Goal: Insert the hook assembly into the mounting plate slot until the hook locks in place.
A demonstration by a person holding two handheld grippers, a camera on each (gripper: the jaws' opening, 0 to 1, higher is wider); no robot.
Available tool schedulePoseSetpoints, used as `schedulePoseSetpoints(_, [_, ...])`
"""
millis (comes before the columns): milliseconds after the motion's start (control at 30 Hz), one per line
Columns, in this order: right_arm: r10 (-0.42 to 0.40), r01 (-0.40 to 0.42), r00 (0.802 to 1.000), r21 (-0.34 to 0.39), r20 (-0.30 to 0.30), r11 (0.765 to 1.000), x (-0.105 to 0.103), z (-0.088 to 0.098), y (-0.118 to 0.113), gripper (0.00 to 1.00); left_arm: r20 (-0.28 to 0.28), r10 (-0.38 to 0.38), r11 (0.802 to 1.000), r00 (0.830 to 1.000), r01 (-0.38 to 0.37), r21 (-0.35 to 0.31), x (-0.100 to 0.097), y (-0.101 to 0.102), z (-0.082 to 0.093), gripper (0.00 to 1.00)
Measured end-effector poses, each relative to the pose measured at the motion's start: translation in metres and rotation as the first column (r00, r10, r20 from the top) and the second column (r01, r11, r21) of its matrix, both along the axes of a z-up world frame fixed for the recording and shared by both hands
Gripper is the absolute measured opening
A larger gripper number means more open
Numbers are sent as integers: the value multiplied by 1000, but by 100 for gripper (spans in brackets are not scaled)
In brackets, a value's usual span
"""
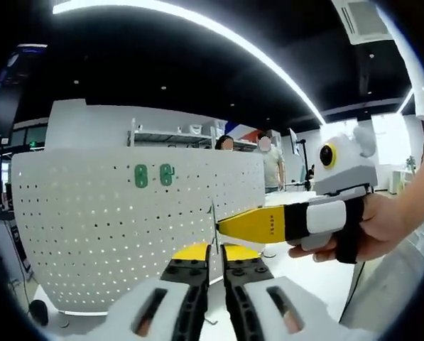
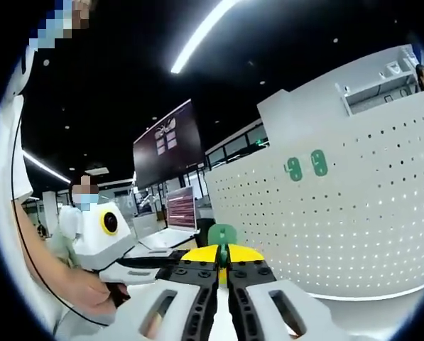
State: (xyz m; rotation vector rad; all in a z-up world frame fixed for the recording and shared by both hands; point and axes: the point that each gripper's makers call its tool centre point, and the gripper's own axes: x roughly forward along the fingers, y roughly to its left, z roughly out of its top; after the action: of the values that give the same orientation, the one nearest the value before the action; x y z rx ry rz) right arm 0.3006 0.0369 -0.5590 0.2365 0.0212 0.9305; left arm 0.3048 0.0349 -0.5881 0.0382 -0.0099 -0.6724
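A white perforated mounting plate [image 1: 126, 220] stands upright, with two green hooks [image 1: 153, 175] seated near its top. In the right gripper view the plate [image 2: 354, 213] fills the right side, and the two green hooks [image 2: 305, 166] sit on it. My right gripper [image 2: 222, 259] is shut on a green hook piece [image 2: 222, 234] that rises above its yellow tips. My left gripper [image 1: 215, 250] has its jaws nearly together around the same piece [image 1: 213, 220], seen edge-on as a thin strip. The right gripper [image 1: 251, 224] comes in from the right, its tip touching that strip.
A person's hand [image 1: 371, 227] holds the right gripper, and another hand [image 2: 84, 291] holds the left gripper [image 2: 101, 245]. Two people [image 1: 268, 160] stand behind the plate. A large screen [image 2: 167, 142] and a laptop [image 2: 176, 213] are at the back.
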Motion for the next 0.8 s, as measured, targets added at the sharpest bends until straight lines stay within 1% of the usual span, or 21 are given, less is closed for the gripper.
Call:
schedulePoseSetpoints(133, [-2,2,1000,-7,1,1000,0,0,-1,0,-4,10,1000,1000,-10,4,1,3,-1,25])
schedulePoseSetpoints(167, [-3,3,1000,-5,1,1000,-1,1,-1,0,-21,12,1000,1000,-12,-8,2,4,-3,30])
schedulePoseSetpoints(200, [-4,4,1000,-4,2,1000,-1,1,-2,0,-34,22,1000,999,-22,0,2,5,-6,32])
schedulePoseSetpoints(233, [-6,6,1000,-2,0,1000,-1,1,-3,0,-35,29,1000,999,-29,11,3,7,-9,33])
schedulePoseSetpoints(300, [-2,3,1000,2,-7,1000,-2,1,-3,0,-45,21,1000,999,-21,0,1,6,-12,37])
schedulePoseSetpoints(400, [-2,3,1000,5,-10,1000,-2,1,-4,0,-49,14,1000,999,-14,11,-1,6,-15,41])
schedulePoseSetpoints(467, [-4,4,1000,7,-13,1000,-3,1,-4,0,-47,13,1000,999,-12,11,0,6,-15,46])
schedulePoseSetpoints(533, [-5,5,1000,5,-14,1000,-3,1,-6,0,-70,2,1000,998,-2,-6,-1,4,-18,51])
schedulePoseSetpoints(600, [-10,10,1000,6,-13,1000,-2,2,-7,0,-80,-12,1000,997,12,3,-1,3,-21,56])
schedulePoseSetpoints(667, [-11,12,1000,4,-14,1000,-2,2,-8,0,-77,-25,1000,997,25,1,-3,2,-21,58])
schedulePoseSetpoints(733, [-16,16,1000,-5,-16,1000,-2,1,-10,0,-87,-36,999,996,34,-23,-3,2,-18,61])
schedulePoseSetpoints(800, [-21,21,999,-6,-25,1000,0,1,-15,0,-75,-35,999,997,33,-25,-2,4,-16,63])
